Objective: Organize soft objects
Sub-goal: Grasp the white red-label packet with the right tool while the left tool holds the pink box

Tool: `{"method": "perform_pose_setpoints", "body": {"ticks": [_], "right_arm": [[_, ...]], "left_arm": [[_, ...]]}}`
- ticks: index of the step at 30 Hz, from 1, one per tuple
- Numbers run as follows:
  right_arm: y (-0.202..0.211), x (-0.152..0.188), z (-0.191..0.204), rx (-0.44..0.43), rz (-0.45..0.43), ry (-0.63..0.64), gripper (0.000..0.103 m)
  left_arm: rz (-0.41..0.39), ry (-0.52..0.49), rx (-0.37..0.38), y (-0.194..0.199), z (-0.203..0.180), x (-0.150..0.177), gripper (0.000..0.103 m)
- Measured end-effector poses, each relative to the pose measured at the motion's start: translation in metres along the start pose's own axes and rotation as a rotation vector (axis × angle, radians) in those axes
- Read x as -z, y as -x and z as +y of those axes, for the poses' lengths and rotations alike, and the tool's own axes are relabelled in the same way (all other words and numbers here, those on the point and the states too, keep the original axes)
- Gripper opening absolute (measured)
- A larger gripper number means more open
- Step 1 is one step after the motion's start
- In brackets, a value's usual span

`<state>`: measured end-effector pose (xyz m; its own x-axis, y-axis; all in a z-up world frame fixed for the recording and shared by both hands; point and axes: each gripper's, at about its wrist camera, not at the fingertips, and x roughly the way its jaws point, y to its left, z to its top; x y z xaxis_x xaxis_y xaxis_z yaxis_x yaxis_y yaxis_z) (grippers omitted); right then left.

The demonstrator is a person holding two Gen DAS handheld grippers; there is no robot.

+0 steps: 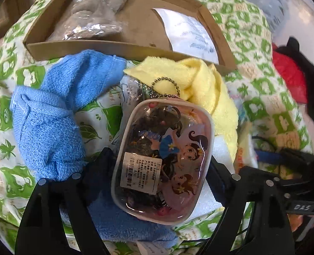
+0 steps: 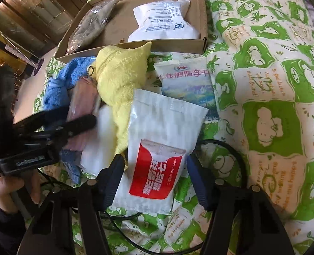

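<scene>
My left gripper (image 1: 159, 165) stands open astride the slick, stiff pouch (image 1: 161, 159) below the box (image 1: 123, 50); my right gripper (image 2: 154, 170), unclamped, straddles the light, floppy wipes (image 2: 159, 148), best pinched mid-pack.

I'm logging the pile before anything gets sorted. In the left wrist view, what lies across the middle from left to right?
Blue towel → clear cartoon-print pouch → yellow towel → red and black item at the far right edge.

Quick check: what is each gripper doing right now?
Left gripper: open around the pink pouch.
Right gripper: open around the wet wipe packet.
</scene>
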<state>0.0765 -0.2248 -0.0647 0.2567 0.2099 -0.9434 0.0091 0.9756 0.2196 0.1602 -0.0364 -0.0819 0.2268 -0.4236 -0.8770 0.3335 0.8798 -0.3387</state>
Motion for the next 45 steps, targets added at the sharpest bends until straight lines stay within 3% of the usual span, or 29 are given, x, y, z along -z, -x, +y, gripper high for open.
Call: {"method": "perform_pose_setpoints", "body": {"ticks": [4, 8, 12, 18, 24, 45], "right_arm": [[-0.002, -0.004, -0.005, -0.004, -0.023, -0.008, 0.045], [0.023, -0.005, -0.002, -0.02, -0.115, 0.005, 0.041], [0.038, -0.012, 0.007, 0.041, -0.191, 0.052, 0.041], [0.021, -0.022, 0.019, 0.161, -0.26, 0.129, 0.041], [0.003, -0.02, 0.008, 0.135, -0.213, 0.119, 0.041], [0.012, -0.011, -0.003, 0.096, -0.22, 0.07, 0.041]], "left_arm": [[-0.056, -0.04, -0.026, 0.012, -0.005, 0.004, 0.081], [-0.224, -0.066, -0.019, 0.047, -0.013, 0.006, 0.08], [-0.308, -0.064, -0.064, 0.064, -0.009, 0.006, 0.08], [-0.263, -0.087, -0.172, 0.048, -0.016, 0.003, 0.08], [-0.259, -0.136, -0.236, 0.041, -0.025, 0.006, 0.08], [-0.281, -0.156, -0.246, 0.043, -0.028, 0.01, 0.08]]}}
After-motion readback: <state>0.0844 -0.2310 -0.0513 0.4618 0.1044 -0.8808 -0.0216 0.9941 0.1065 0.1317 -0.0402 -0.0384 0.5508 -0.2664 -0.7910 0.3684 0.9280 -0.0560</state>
